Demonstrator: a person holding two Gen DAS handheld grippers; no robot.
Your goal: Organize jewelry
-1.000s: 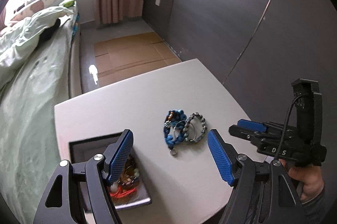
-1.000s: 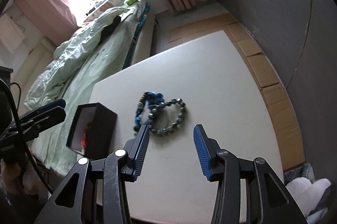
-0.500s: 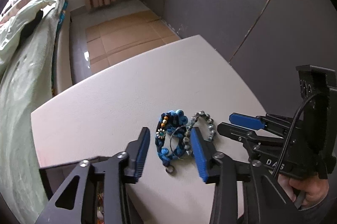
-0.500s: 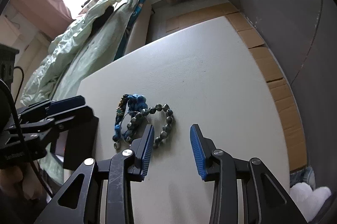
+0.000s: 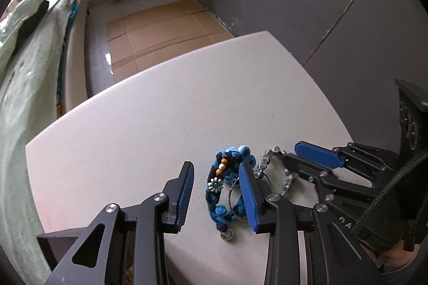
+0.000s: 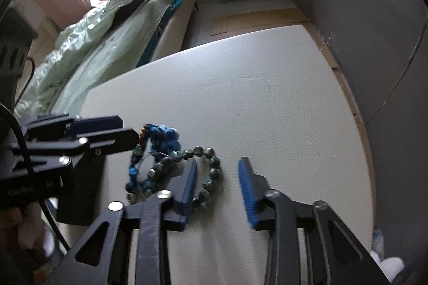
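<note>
Step in hand: approach to the pick; both tools stand over the jewelry pile and nothing is lifted yet.
Dark box: the dark rectangular open box [image 6: 80, 194] stands at the left edge of the white textured worktop [image 6: 267, 97], just left of the pile; its contents are hidden in both views.
Left gripper: the left gripper [image 5: 216, 194] has its blue-padded fingers spread, straddling the blue knotted-cord bracelet with small beads and a flower charm [image 5: 218, 186]; no pad visibly touches it.
Blue bracelet: lies flat on the worktop, overlapping a thin wire ring [image 5: 235, 202].
Grey bracelet: the grey-green round-bead bracelet [image 6: 211, 172] lies just right of the blue one, touching it.
Right gripper: the right gripper [image 6: 218, 186] is spread, its left finger over the grey beads.
Next move: probably lowering and pinching one strand only, since the tangle could drag its neighbour.
</note>
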